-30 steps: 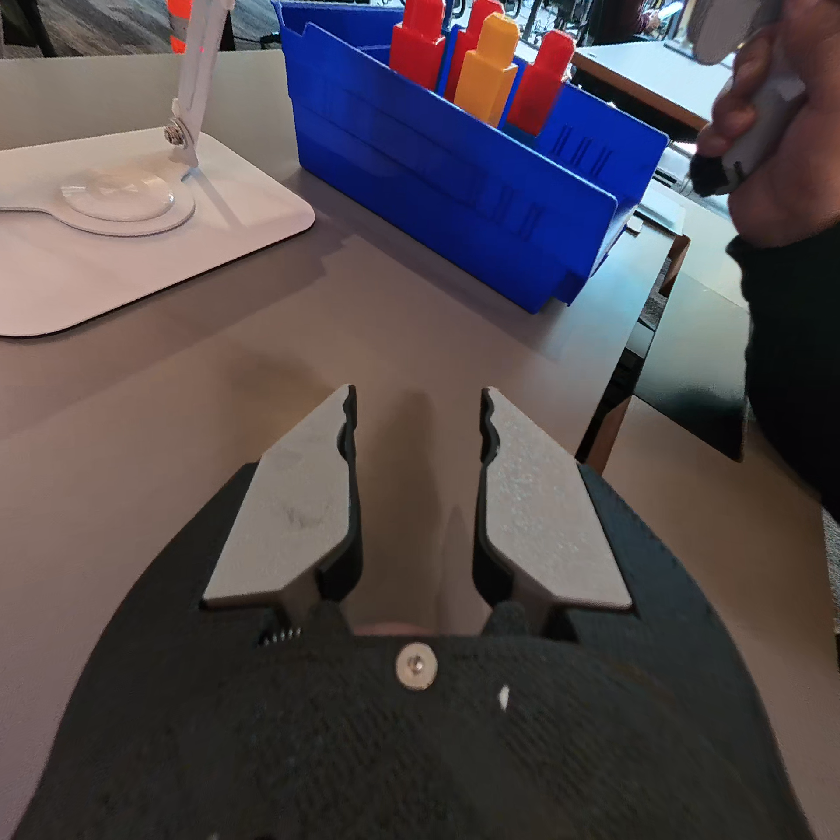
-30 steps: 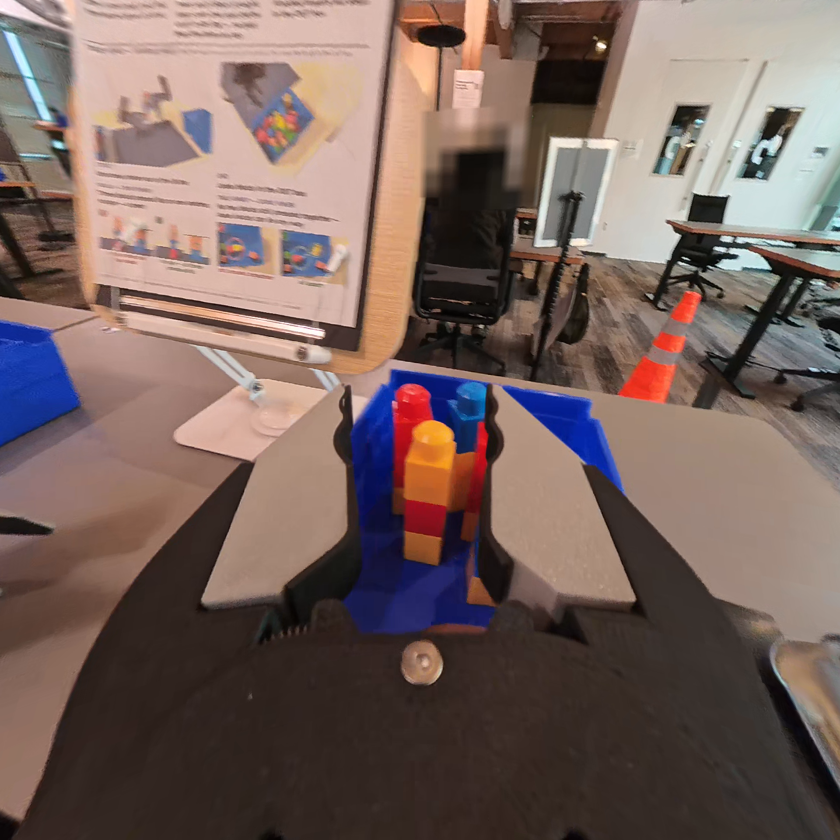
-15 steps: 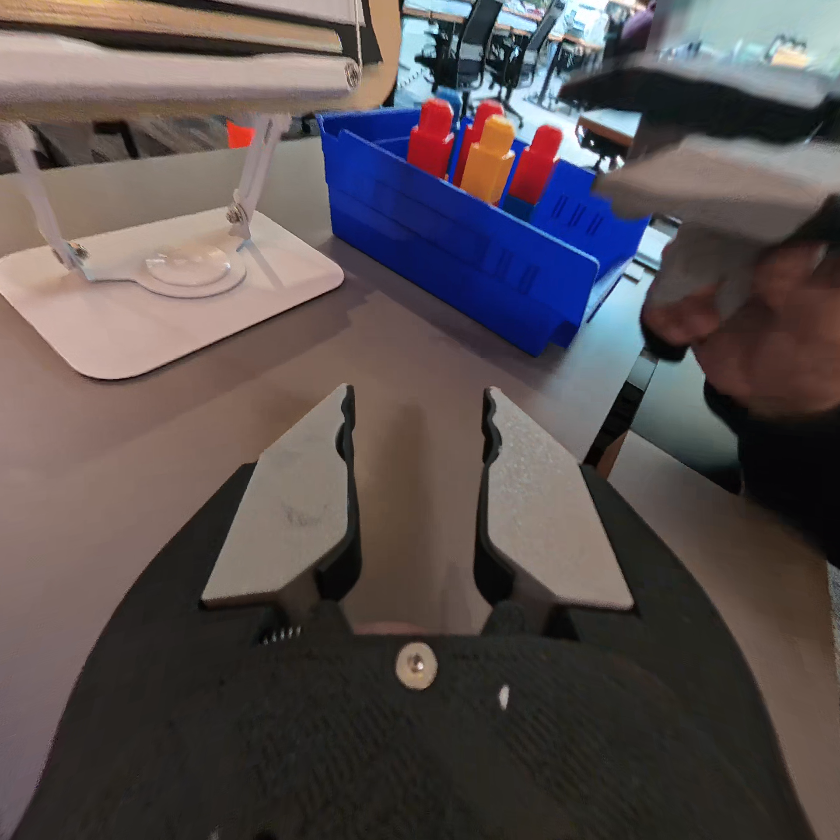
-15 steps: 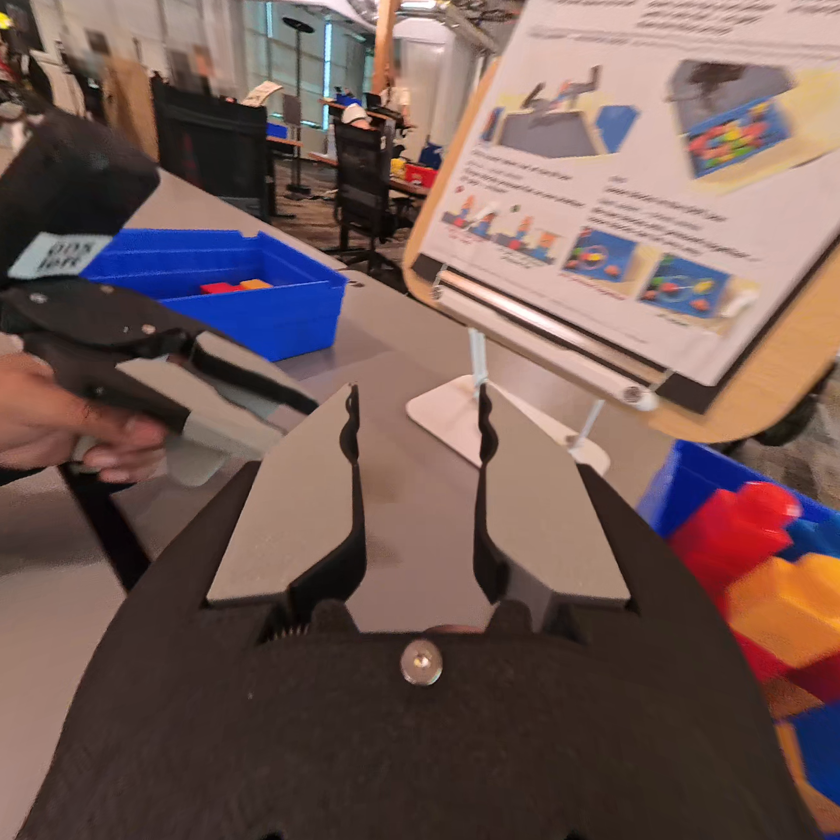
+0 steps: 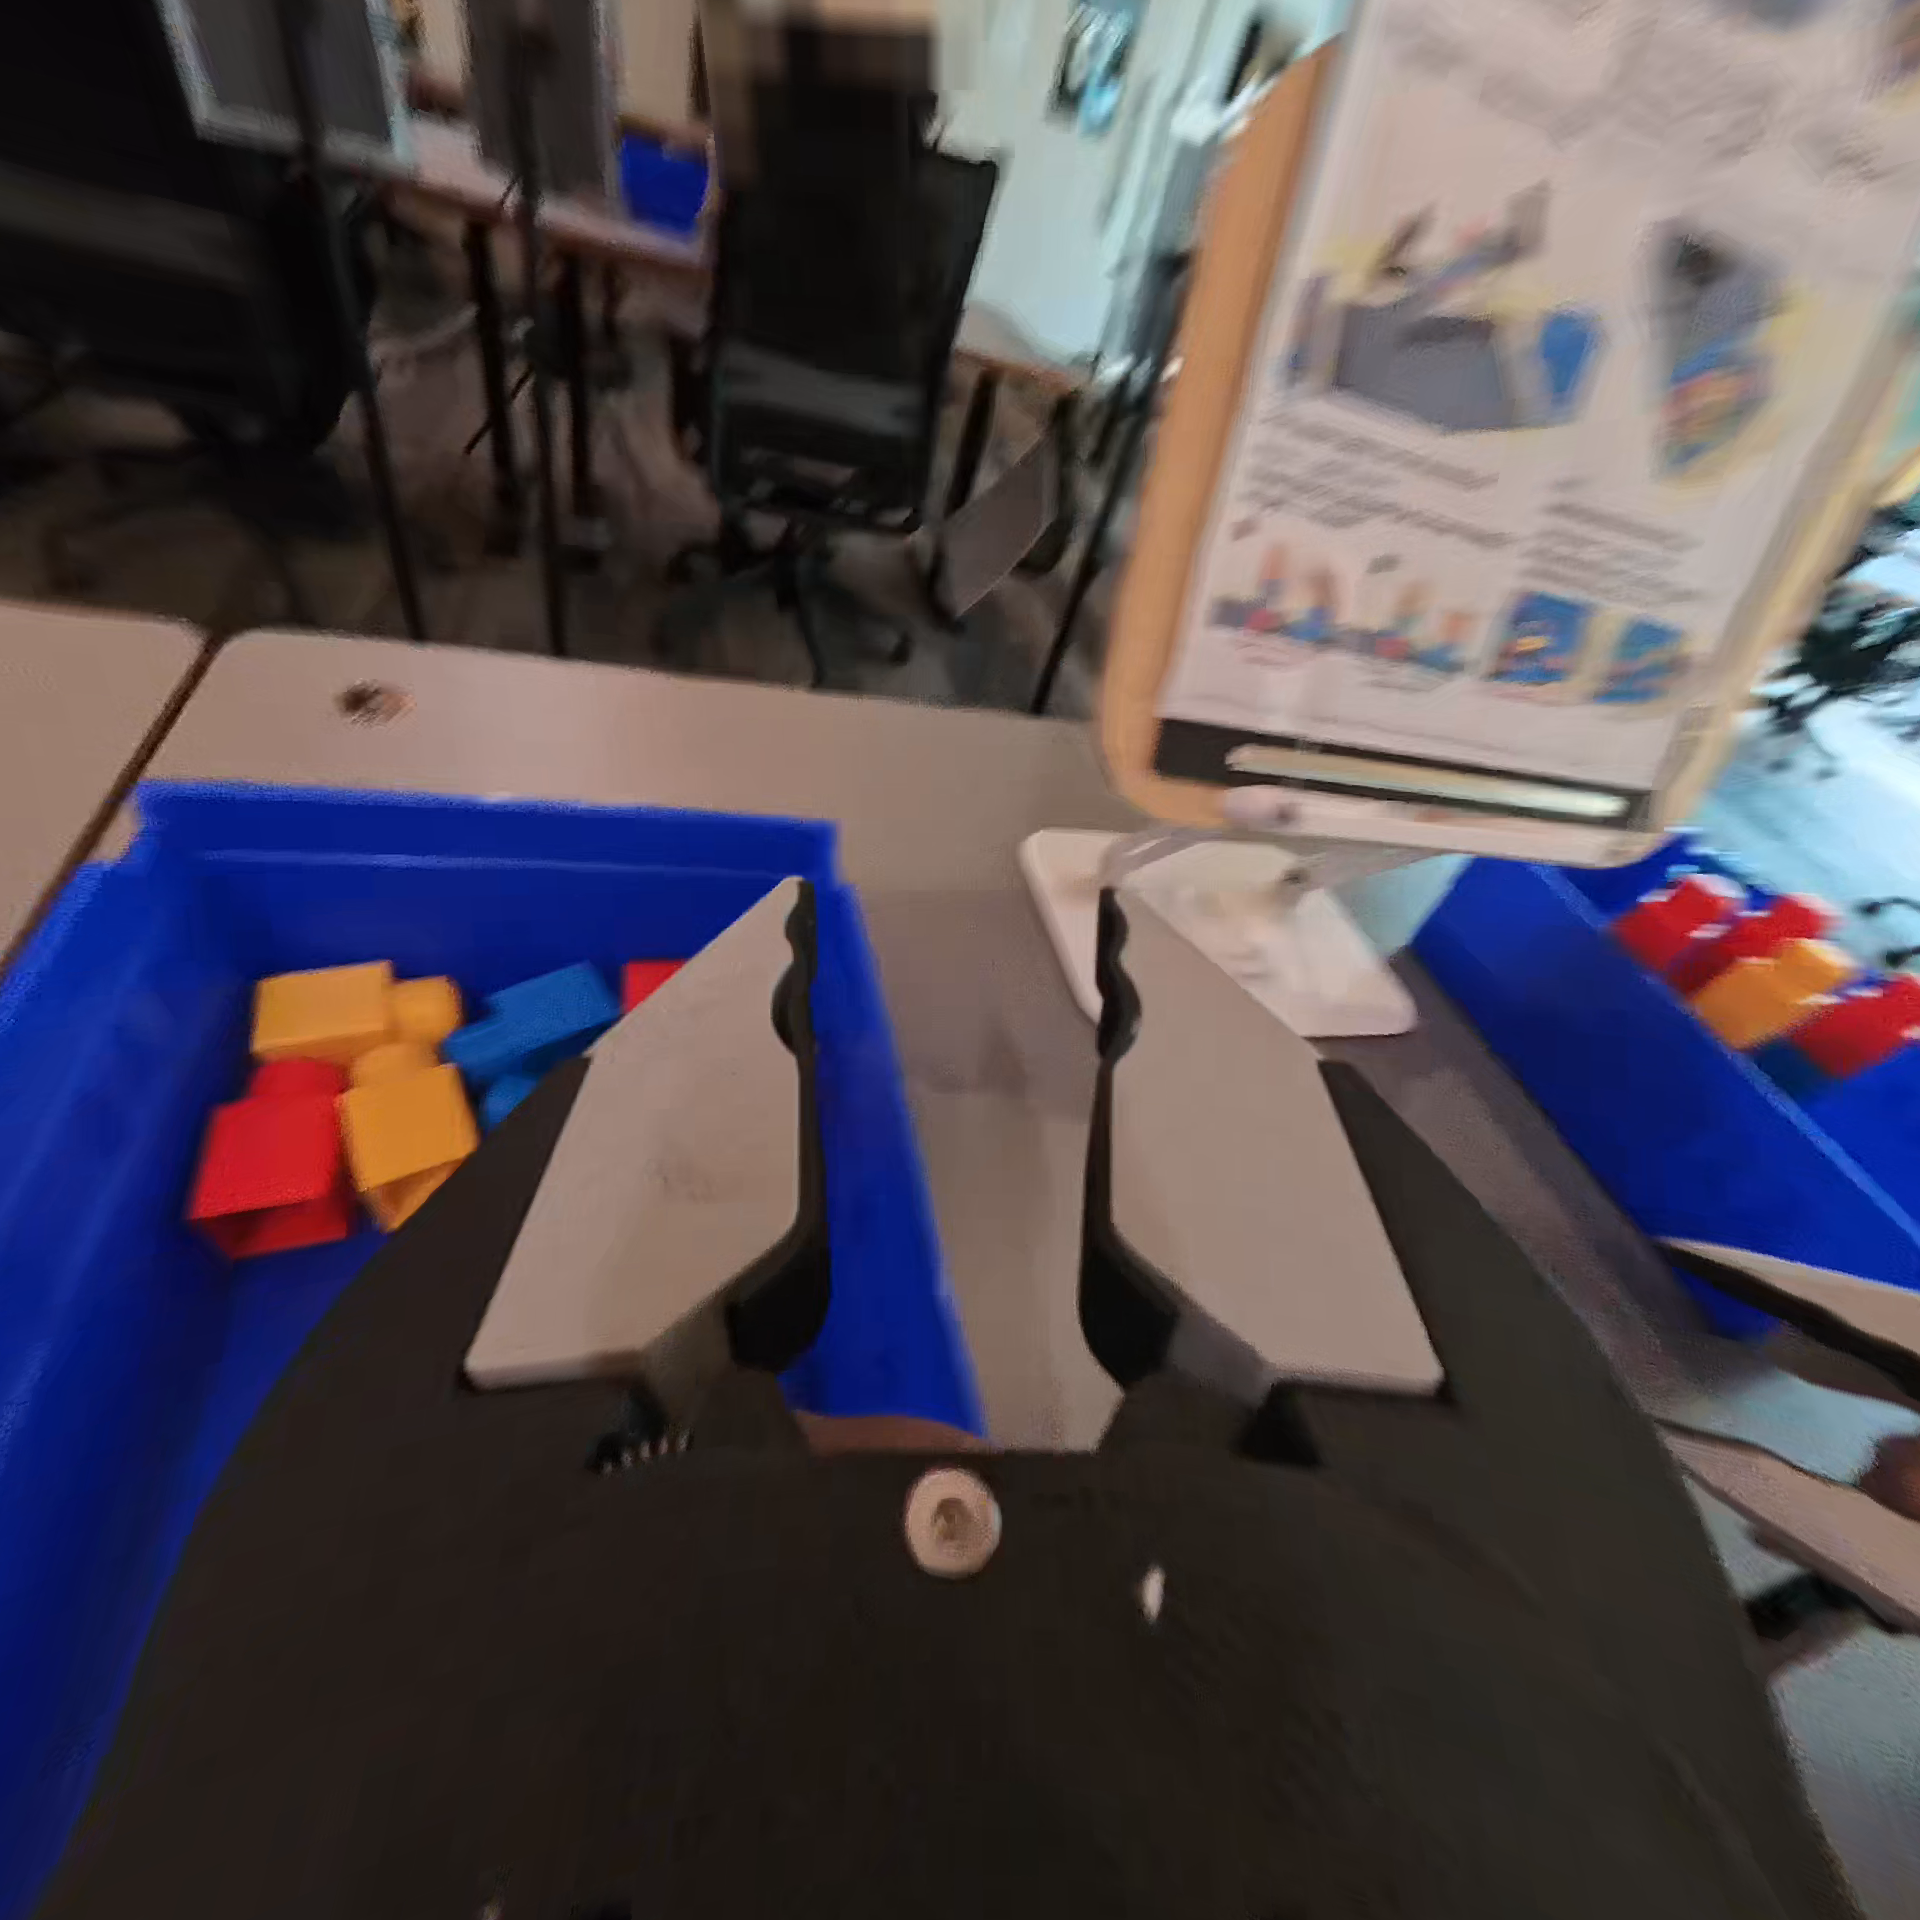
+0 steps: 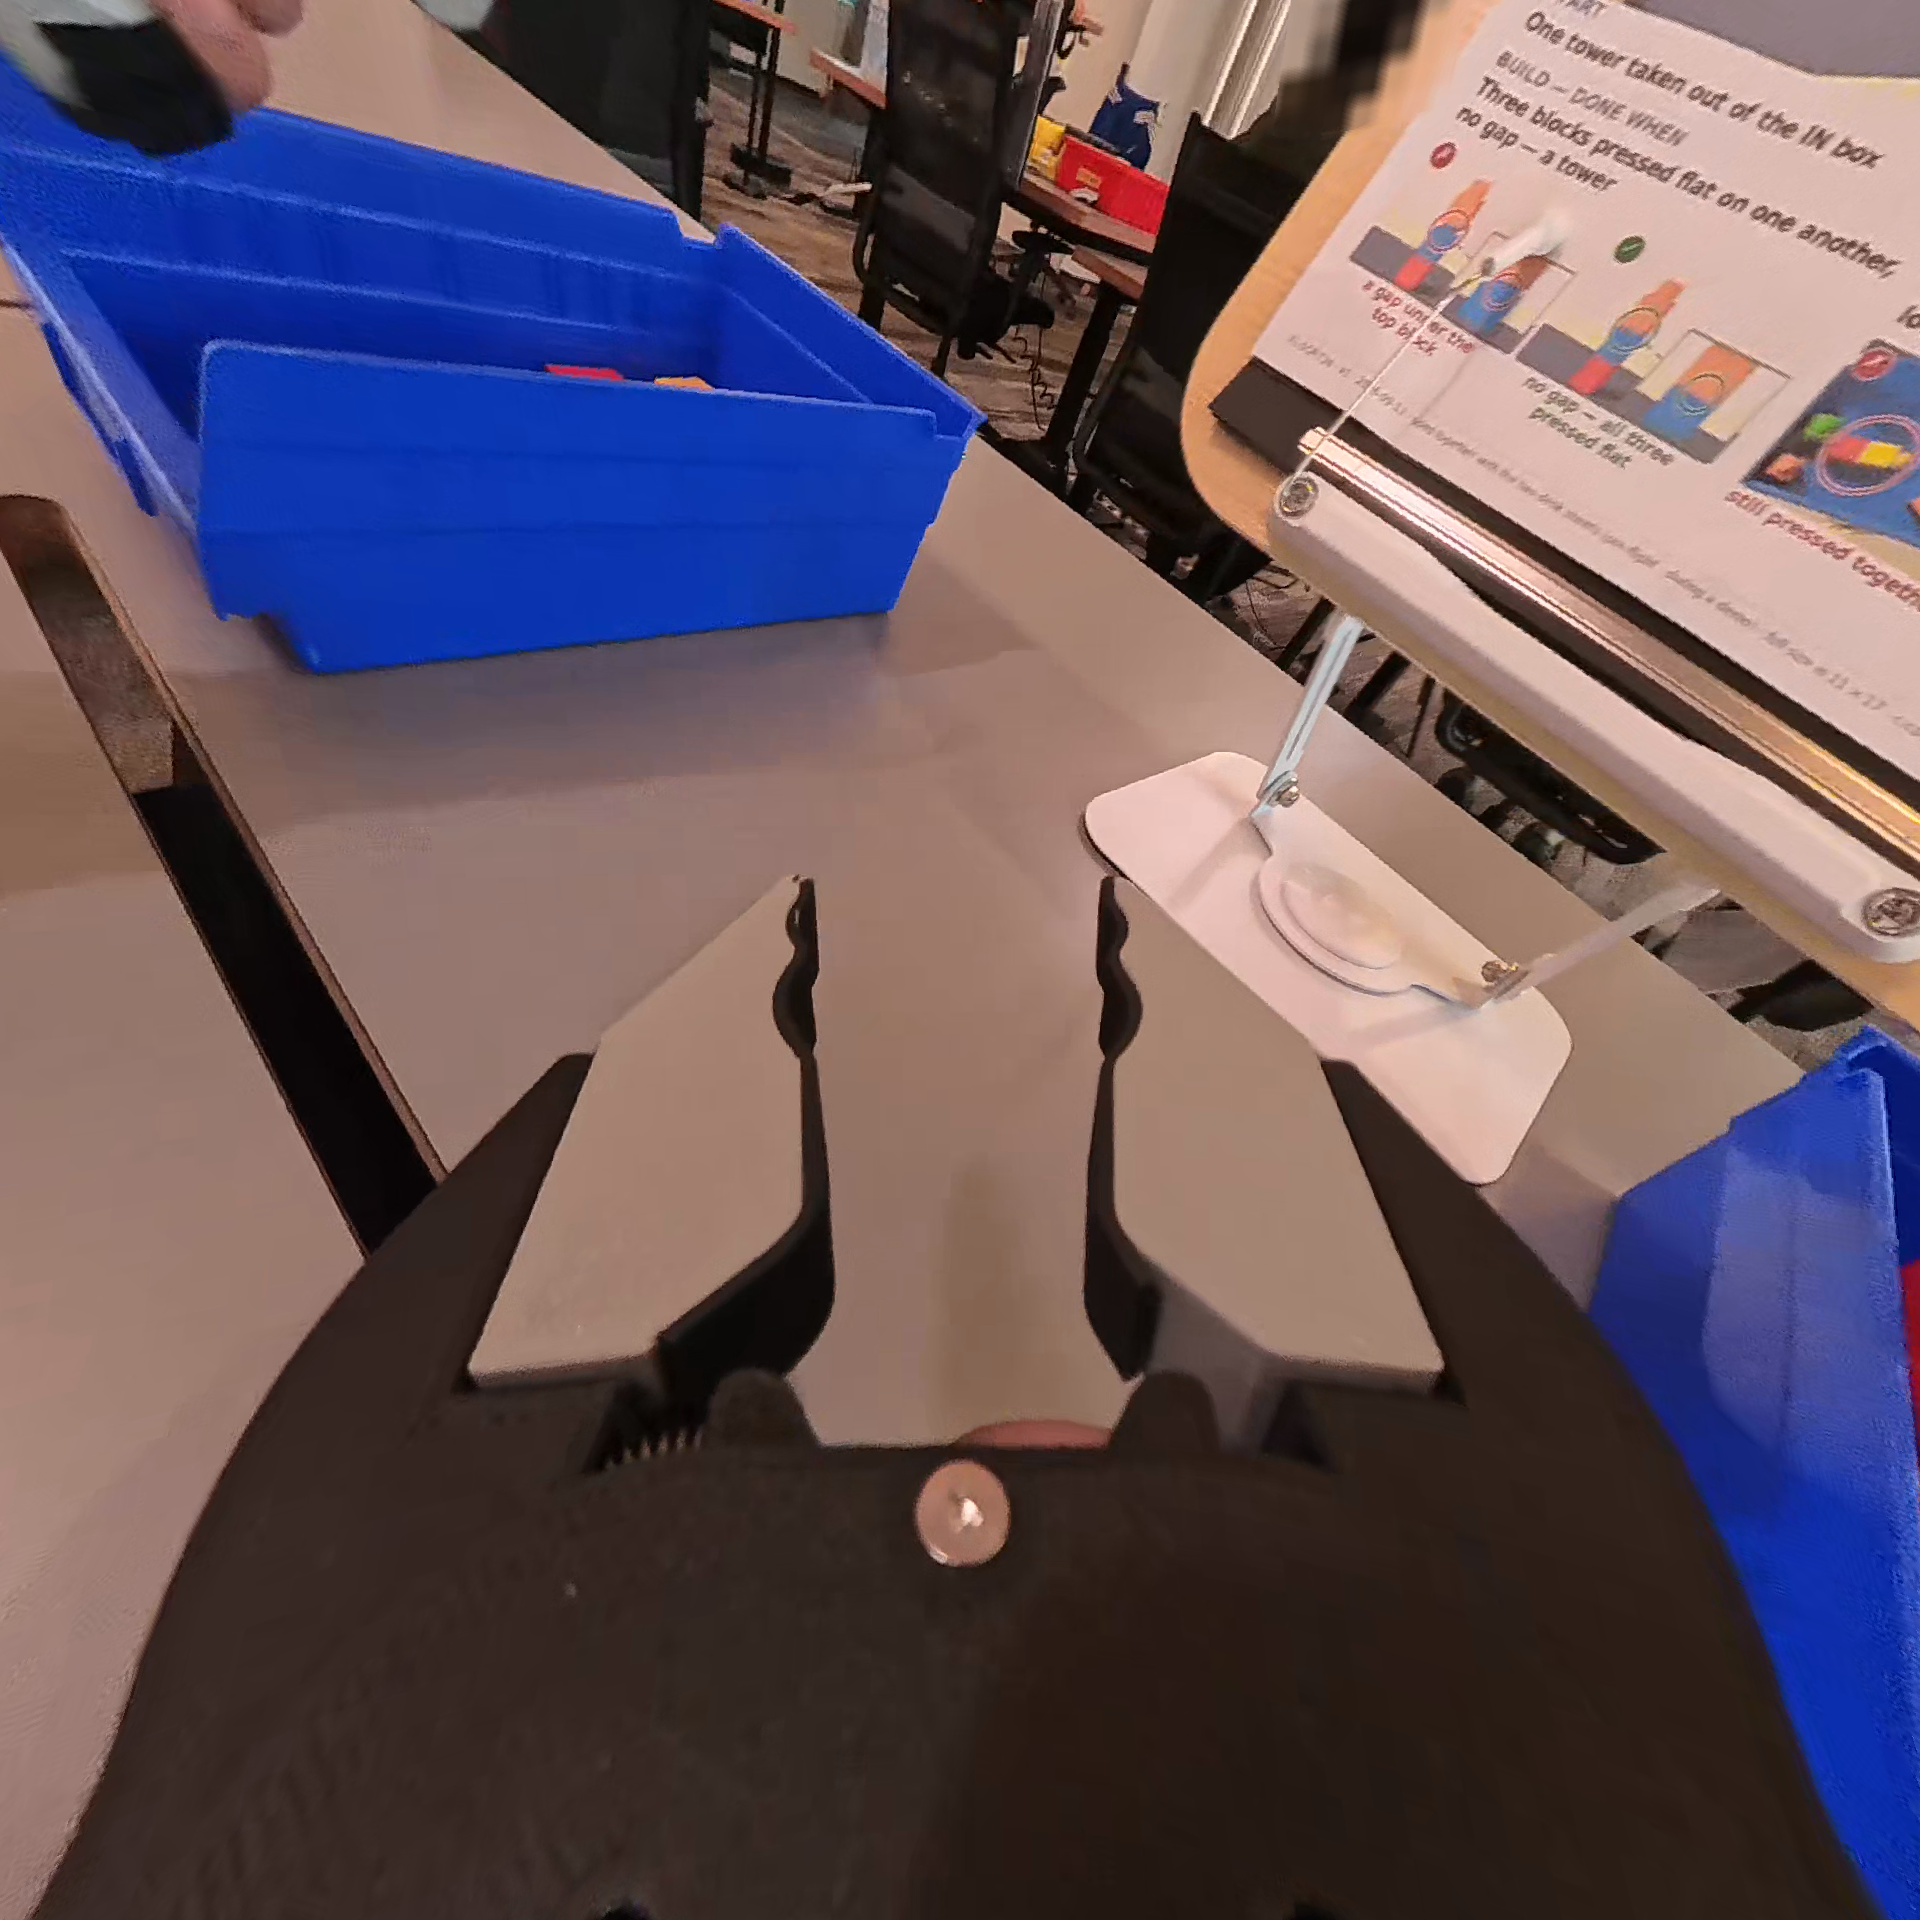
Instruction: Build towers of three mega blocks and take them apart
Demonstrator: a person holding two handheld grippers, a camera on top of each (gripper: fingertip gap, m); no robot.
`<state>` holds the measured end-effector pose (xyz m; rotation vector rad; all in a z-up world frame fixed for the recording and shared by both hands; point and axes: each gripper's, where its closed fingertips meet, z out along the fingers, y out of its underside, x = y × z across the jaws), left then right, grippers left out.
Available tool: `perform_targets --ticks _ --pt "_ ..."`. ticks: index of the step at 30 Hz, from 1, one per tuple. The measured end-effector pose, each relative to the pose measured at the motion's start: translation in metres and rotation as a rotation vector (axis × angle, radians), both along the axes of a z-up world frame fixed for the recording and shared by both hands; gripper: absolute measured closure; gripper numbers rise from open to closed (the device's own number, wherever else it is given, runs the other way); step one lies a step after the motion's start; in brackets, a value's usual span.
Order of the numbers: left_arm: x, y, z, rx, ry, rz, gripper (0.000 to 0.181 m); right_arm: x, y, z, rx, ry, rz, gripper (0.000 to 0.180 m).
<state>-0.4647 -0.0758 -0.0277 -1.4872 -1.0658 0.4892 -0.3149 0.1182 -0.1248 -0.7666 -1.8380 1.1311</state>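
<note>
My left gripper [image 5: 951,920] is open and empty, held above the right edge of a blue bin [image 5: 488,831]. Several loose red, orange and blue mega blocks [image 5: 353,1081] lie in that bin. A second blue bin [image 5: 1621,1101] at the right holds stacked towers [image 5: 1766,977]. My right gripper [image 6: 956,914] is open and empty over the bare grey table [image 6: 831,748]. The bin of loose blocks [image 6: 540,509] shows at the far left of the right wrist view, the tower bin's wall [image 6: 1756,1309] at the right edge.
A white stand [image 6: 1340,966] holds an instruction board [image 6: 1662,343] between the bins; it also shows in the left wrist view [image 5: 1475,436]. A gap between two tables [image 6: 260,935] runs at the left. The other gripper's finger [image 5: 1808,1309] shows at the right. Office chairs stand behind. One gripper's finger ends stand about 25 cm off the other's.
Both grippers have swung left. The left view has turned from the tower bin to the bin of loose blocks. The right view has dropped lower over the table. Both stay open.
</note>
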Motion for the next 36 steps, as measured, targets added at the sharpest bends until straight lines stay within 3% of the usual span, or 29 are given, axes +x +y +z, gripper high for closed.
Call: perform_targets --ticks 6,9,12,14,16,17,23,28,32,36 --pt "-0.065 -0.017 -0.095 -0.128 -0.405 0.117 0.126 0.001 -0.009 -0.008 0.03 -0.006 0.022 0.128" --pt "-0.08 -0.02 -0.132 -0.228 -0.497 0.19 0.126 0.0 -0.008 -0.01 0.035 -0.012 0.018 0.128" --pt "-0.087 -0.019 -0.154 -0.29 -0.527 0.215 0.11 0.0 -0.007 -0.011 0.025 -0.021 0.019 0.127" --pt "-0.086 -0.01 -0.161 -0.269 -0.564 0.193 0.121 0.0 -0.006 -0.011 0.024 -0.023 0.021 0.127" --pt "-0.082 -0.011 -0.173 -0.373 -0.545 0.162 0.137 0.001 -0.007 -0.011 0.028 -0.023 0.024 0.127" --pt "-0.084 -0.012 -0.172 -0.386 -0.512 0.162 0.143 0.001 -0.008 -0.011 0.034 -0.023 0.025 0.128" --pt "-0.077 -0.023 -0.167 -0.352 -0.527 0.151 0.144 0.0 -0.006 -0.011 0.055 -0.01 0.015 0.128" --pt "-0.077 -0.031 -0.119 -0.242 -0.413 0.148 0.144 -0.005 0.001 -0.015 0.043 -0.034 -0.003 0.127" --pt "-0.052 0.0 -0.055 -0.056 -0.243 -0.048 0.144 -0.008 0.01 -0.012 0.022 -0.045 -0.026 0.127" --pt "0.004 0.045 -0.016 0.001 -0.072 -0.307 0.145 -0.007 0.016 -0.002 -0.038 -0.055 -0.019 0.127"
